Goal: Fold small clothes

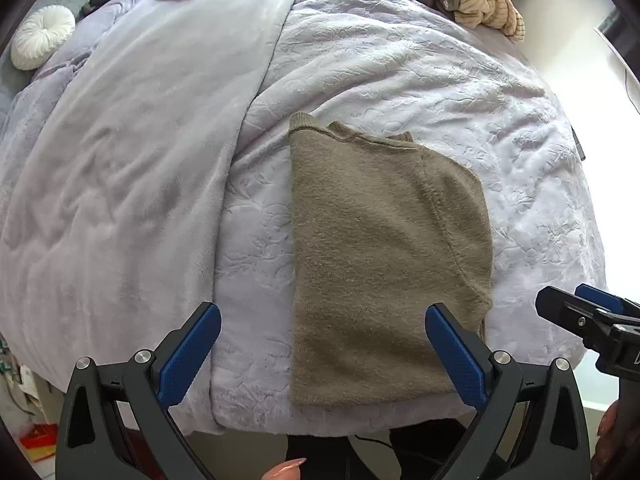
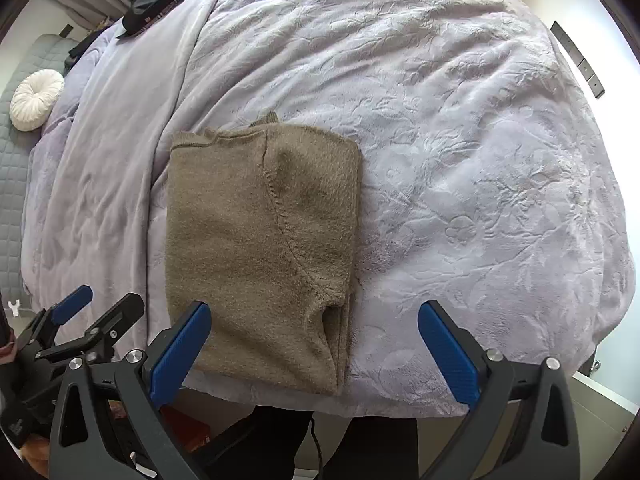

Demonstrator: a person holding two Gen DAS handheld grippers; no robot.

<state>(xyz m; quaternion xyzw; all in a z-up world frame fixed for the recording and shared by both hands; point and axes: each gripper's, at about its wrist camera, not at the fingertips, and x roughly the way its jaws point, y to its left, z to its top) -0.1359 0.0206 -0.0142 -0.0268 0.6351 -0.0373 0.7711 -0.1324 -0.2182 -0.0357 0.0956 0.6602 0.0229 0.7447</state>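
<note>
Olive-brown fuzzy knit sweater (image 1: 384, 264), folded in a long rectangle, lies on the lavender embossed bedspread (image 2: 460, 184) near its front edge. It looks soft, light, floppy; best pinched at the near hem corners. Left gripper (image 1: 322, 356) and right gripper (image 2: 314, 354) both gape wide, holding nothing.

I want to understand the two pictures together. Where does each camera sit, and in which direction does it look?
Left wrist: on the left gripper, open, facing across the bed at the folded brown sweater; a fingertip shows below.
Right wrist: on the right gripper, open, facing the same way; sweater left of centre.
Shared: sweater, lavender blanket, round white cushion, and each other's gripper.
</note>
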